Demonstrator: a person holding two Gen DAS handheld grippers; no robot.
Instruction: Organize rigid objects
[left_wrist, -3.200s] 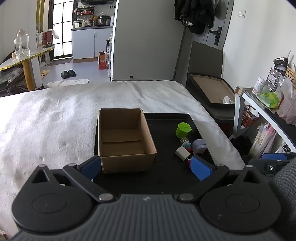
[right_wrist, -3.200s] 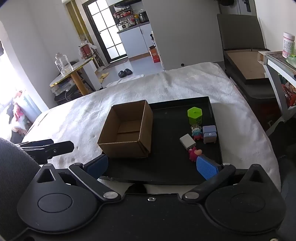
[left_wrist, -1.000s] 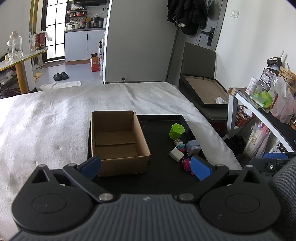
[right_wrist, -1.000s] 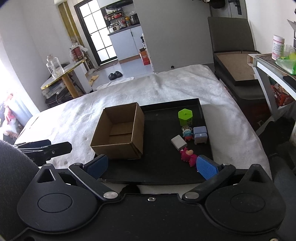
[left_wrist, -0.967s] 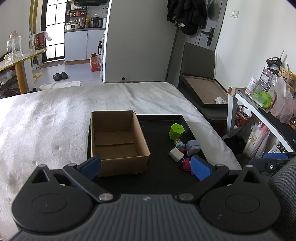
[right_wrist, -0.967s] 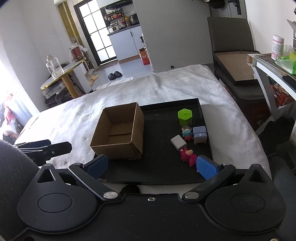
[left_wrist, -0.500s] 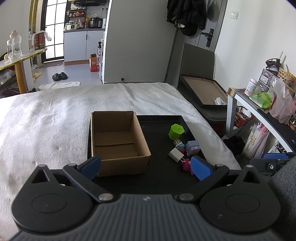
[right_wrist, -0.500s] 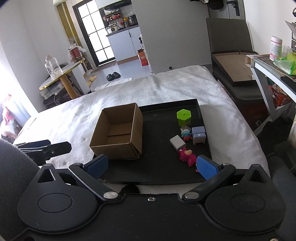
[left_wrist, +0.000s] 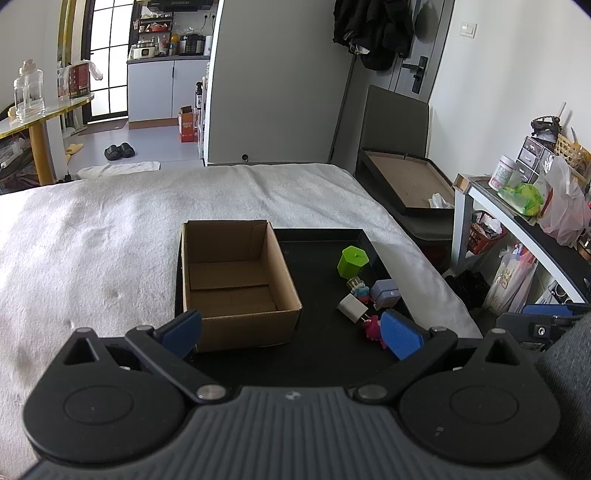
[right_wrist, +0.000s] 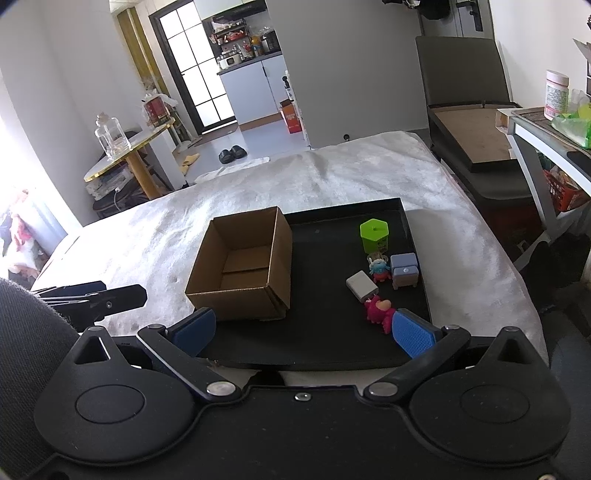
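Right now, open cardboard box (left_wrist: 236, 280) sits on left part of black tray (left_wrist: 325, 354). Nothing inside box. Right of box, small things lie close together on tray: green six-sided pot (left_wrist: 352, 262) farthest back, little blue-and-red figure (right_wrist: 378, 268), grey-blue block toy (right_wrist: 404, 271), white charger plug (left_wrist: 352, 307), pink toy (right_wrist: 378, 309) nearest. Tray rests on white blanket (left_wrist: 92, 240). Left gripper (left_wrist: 291, 330) spread wide, holding nothing, near tray's front edge. Right gripper (right_wrist: 303, 332) also spread wide, holding nothing, near front edge too.
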